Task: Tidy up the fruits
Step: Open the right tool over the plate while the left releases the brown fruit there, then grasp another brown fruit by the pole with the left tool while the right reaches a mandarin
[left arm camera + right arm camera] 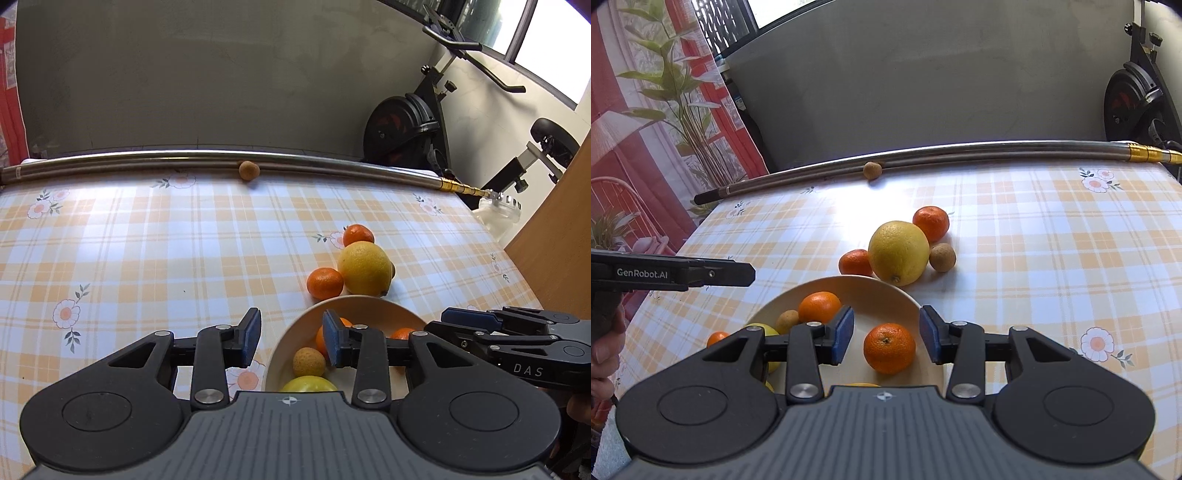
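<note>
From the left wrist, the left hand-held gripper (291,338) is seen apart and empty over the bowl (373,306); two mandarins (325,282) and one lemon (365,267) lie at twelve o'clock on the bench (147,240). From the right wrist, the right hand-held gripper (886,334) stands apart around one mandarin (889,348), untouched; two small brown fruits (942,257) are counted beyond.

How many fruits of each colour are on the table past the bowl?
Orange fruits: 2
Yellow fruit: 1
Brown fruits: 2
Total: 5
</note>
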A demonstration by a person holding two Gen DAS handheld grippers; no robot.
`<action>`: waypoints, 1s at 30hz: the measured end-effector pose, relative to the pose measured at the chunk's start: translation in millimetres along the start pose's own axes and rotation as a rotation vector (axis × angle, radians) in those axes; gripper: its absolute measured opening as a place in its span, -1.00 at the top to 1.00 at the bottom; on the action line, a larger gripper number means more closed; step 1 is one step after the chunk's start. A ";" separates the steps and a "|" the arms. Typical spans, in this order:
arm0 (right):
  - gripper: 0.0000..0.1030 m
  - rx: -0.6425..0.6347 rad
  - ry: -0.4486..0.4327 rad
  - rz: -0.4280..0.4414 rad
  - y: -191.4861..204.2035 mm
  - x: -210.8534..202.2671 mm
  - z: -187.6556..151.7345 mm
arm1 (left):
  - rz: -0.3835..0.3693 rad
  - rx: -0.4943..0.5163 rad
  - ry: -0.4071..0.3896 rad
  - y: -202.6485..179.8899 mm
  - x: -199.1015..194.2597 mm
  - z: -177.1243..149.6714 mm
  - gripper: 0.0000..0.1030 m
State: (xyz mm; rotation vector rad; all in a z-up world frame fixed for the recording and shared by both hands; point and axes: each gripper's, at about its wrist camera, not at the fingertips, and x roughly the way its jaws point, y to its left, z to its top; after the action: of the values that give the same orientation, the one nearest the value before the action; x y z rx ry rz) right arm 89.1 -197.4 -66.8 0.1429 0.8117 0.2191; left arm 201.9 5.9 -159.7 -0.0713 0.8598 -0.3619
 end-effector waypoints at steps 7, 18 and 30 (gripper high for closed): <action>0.16 0.017 -0.027 -0.020 -9.7 -10.2 8.2 | 0.025 -0.019 -0.059 11.7 -25.8 16.2 0.25; 0.16 0.018 -0.062 -0.042 -18.2 -10.9 32.1 | 0.081 -0.045 -0.129 34.7 -52.0 44.4 0.25; 0.16 0.024 -0.047 -0.089 -34.0 15.7 46.2 | 0.134 -0.033 -0.154 38.4 -15.4 85.9 0.25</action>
State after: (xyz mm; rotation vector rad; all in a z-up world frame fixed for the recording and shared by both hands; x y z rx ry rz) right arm 138.1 -228.4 -53.5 0.1344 0.7720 0.1220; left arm 268.2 39.9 -100.1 -0.0703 0.7142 -0.2138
